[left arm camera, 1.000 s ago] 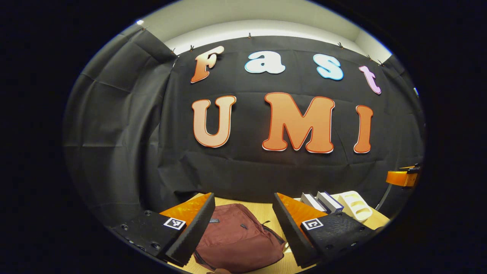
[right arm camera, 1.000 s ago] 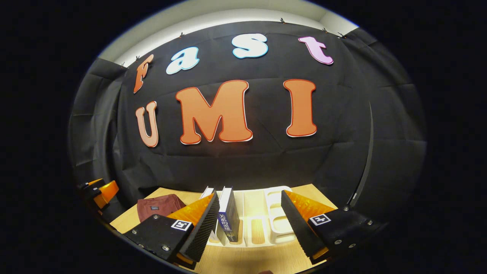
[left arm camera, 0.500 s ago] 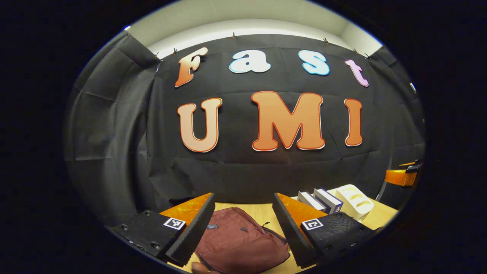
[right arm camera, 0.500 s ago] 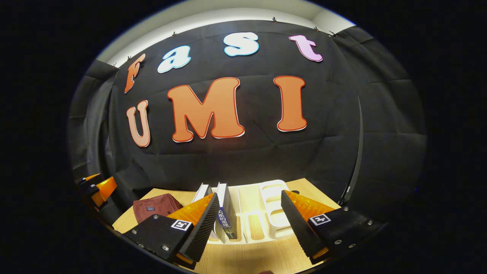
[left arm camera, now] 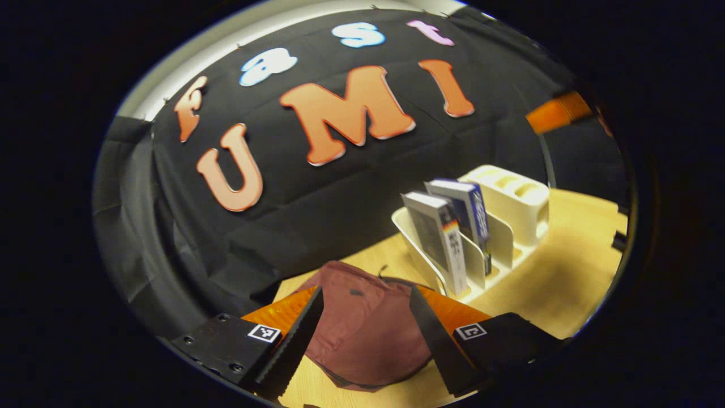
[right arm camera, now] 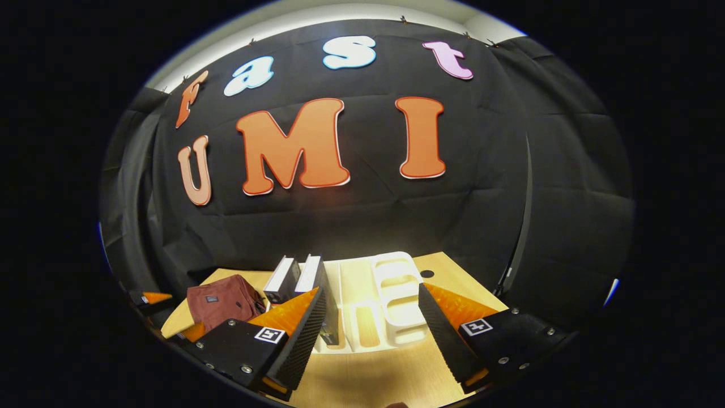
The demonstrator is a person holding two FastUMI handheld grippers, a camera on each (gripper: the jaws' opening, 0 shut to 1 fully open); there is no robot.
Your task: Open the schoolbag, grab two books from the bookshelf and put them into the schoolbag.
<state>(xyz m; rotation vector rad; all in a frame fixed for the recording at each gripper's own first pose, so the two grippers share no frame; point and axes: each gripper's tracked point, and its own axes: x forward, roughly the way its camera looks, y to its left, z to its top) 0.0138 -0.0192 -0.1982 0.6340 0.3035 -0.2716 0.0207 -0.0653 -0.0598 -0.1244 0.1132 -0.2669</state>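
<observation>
Place: we read it as a staged recording booth
Evidence: we see black cloth wall (right arm camera: 362, 221) clipped up behind, wooden table (right arm camera: 362, 379), white wall strip above

Below my claws is a light wooden table (left arm camera: 566, 272). On it lie a dark red fabric schoolbag (left arm camera: 362, 328) and, just beside it, a white plastic bookshelf (left arm camera: 510, 226) with dividers.
</observation>
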